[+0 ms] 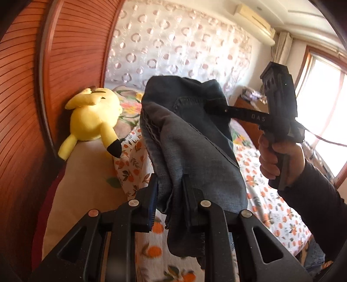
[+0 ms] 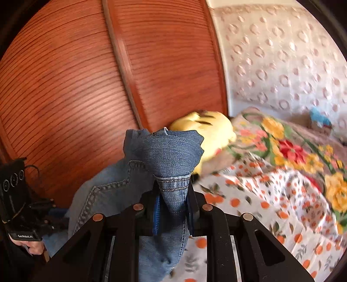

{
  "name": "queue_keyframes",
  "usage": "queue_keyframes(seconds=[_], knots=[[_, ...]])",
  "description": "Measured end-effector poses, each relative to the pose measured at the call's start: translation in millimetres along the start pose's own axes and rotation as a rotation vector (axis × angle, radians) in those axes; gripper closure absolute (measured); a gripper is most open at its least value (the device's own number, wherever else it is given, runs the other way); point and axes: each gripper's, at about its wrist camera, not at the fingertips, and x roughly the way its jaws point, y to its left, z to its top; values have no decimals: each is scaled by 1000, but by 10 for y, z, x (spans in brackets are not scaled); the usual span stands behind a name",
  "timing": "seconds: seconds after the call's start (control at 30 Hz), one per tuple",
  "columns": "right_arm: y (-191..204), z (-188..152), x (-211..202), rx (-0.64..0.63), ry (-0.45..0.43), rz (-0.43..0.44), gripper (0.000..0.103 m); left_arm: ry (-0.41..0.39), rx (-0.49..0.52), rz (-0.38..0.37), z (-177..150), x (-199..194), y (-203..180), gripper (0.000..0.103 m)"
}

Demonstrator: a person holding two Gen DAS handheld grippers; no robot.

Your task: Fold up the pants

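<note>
One pair of denim pants (image 1: 190,138), bunched, held up off bed.
Two grippers: left gripper (image 1: 171,188) and right gripper (image 2: 173,195), each with two fingers, each clamped on denim.
Two hands on gripper handles: right hand (image 1: 279,160) in left wrist view, left hand (image 2: 32,247) partly seen at edge of right wrist view.
One yellow plush toy (image 1: 93,117).
One floral sheet with oranges (image 2: 271,206).
One flowered blanket (image 2: 288,143).
Two wooden slatted panels (image 2: 169,65).
One air conditioner (image 1: 253,19).
One window (image 1: 323,104).
</note>
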Motion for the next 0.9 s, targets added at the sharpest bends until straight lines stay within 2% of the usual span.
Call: queue_keyframes(seconds=[0.2, 0.23, 0.27, 0.43, 0.53, 0.67, 0.77, 0.83, 0.9], knots=[[-473, -241, 161, 72, 35, -85, 84, 62, 42, 4, 197, 531, 22, 86], [-533, -260, 169, 87, 32, -92, 84, 67, 37, -4, 233, 583, 40, 95], [-594, -279, 171, 102, 31, -93, 84, 72, 30, -8, 271, 624, 58, 99], [-748, -354, 397, 145, 84, -136, 83, 131, 21, 19, 233, 860, 131, 99], [-835, -316, 571, 202, 111, -151, 77, 128, -16, 18, 208, 821, 188, 98], [-753, -207, 635, 163, 97, -144, 75, 97, 29, 58, 228, 694, 107, 98], [-709, -110, 663, 126, 67, -132, 76, 66, 39, 51, 293, 575, 47, 98], [-732, -123, 714, 132, 85, -137, 75, 48, 52, 52, 343, 538, -21, 98], [-781, -158, 740, 149, 110, -146, 71, 51, 61, 31, 388, 572, -92, 96]])
